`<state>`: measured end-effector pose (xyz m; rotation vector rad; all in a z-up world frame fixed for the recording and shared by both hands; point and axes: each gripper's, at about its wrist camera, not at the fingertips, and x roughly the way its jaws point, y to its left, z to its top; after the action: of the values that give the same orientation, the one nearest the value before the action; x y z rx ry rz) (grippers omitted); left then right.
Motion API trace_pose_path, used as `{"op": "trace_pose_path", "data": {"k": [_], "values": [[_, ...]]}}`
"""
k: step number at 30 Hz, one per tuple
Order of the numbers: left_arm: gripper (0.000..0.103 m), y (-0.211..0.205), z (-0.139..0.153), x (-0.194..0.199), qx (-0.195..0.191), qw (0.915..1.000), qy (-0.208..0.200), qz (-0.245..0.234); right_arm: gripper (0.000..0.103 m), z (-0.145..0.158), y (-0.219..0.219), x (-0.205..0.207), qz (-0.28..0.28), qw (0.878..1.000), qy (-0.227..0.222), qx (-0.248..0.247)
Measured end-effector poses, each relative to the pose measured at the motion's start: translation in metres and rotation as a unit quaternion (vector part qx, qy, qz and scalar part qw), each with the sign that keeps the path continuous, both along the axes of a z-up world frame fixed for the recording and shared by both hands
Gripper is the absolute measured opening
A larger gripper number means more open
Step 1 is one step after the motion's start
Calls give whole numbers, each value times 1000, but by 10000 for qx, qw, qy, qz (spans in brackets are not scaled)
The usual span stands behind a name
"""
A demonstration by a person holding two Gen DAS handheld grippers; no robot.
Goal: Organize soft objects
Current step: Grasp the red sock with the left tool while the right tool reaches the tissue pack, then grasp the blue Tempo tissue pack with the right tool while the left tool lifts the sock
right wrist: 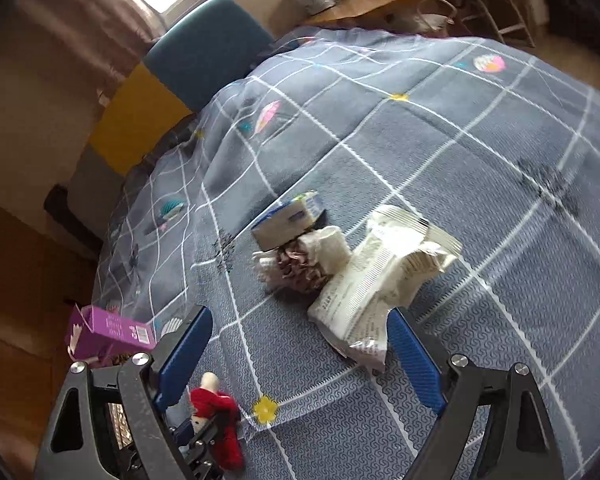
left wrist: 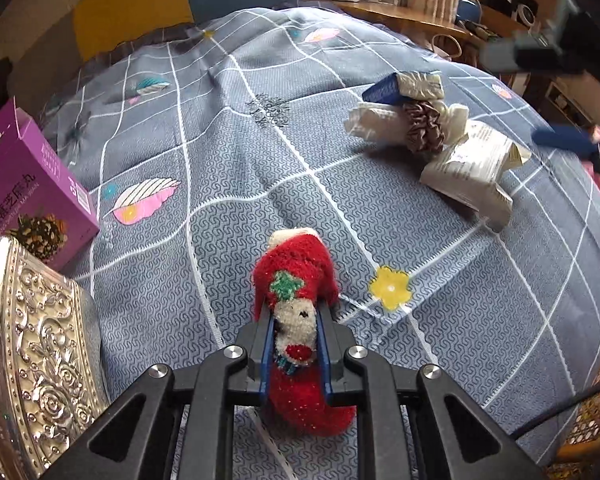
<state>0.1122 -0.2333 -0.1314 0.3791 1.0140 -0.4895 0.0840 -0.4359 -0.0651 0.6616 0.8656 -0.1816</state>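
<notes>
Over on the left, the left gripper [left wrist: 296, 336] is squeezing a fuzzy red sock [left wrist: 296, 300] near the front of the bed [left wrist: 228, 152], its long axis running straight out along the fingers. Further right, the right gripper [right wrist: 300, 360] is hanging wide open and empty, facing the white packet [right wrist: 364, 304] and the rest of the pile, so it's the nearer one for those.

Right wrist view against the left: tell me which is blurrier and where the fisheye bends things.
Right wrist view: soft motion smear over the white packet and the scrunchie pile; quilt grid lines bow strongly. Left wrist view: sharper, with crisp fuzz on the red sock in the left hand-held gripper; only the right hand-held gripper at the upper right edge is smeared; black vignette at the corners.
</notes>
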Motion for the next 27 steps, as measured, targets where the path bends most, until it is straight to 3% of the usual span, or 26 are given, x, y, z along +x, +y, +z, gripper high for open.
{"op": "trace_pose_path", "data": {"k": [3, 7, 15, 17, 18, 19, 20, 27], "values": [[17, -2, -1, -1, 18, 10000, -60, -39, 90, 14, 4, 31, 652, 9941, 330, -806], [17, 2, -1, -2, -129, 9999, -72, -22, 90, 19, -6, 85, 1291, 9791, 926, -1274], [17, 4, -2, -4, -195, 9997, -160, -8, 91, -27, -3, 170, 1817, 9405, 2378, -1610], [17, 6, -2, -5, -257, 9996, -134, 29, 82, -39, -1, 176, 1777, 9367, 2526, -1648], [18, 7, -2, -5, -276, 9995, -132, 31, 75, -45, -1, 178, 1799, 9369, 2567, -1546], [18, 8, -2, -5, -295, 9995, -129, 31, 59, -50, -1, 179, 1833, 9377, 2600, -1399], [18, 9, -2, -5, -318, 9994, -117, 38, 55, -52, -1, 178, 1834, 9390, 2584, -1341], [18, 10, -2, -5, -380, 9992, -123, 90, 54, 4, 17, 136, 1777, 9601, 1277, -1740]]}}
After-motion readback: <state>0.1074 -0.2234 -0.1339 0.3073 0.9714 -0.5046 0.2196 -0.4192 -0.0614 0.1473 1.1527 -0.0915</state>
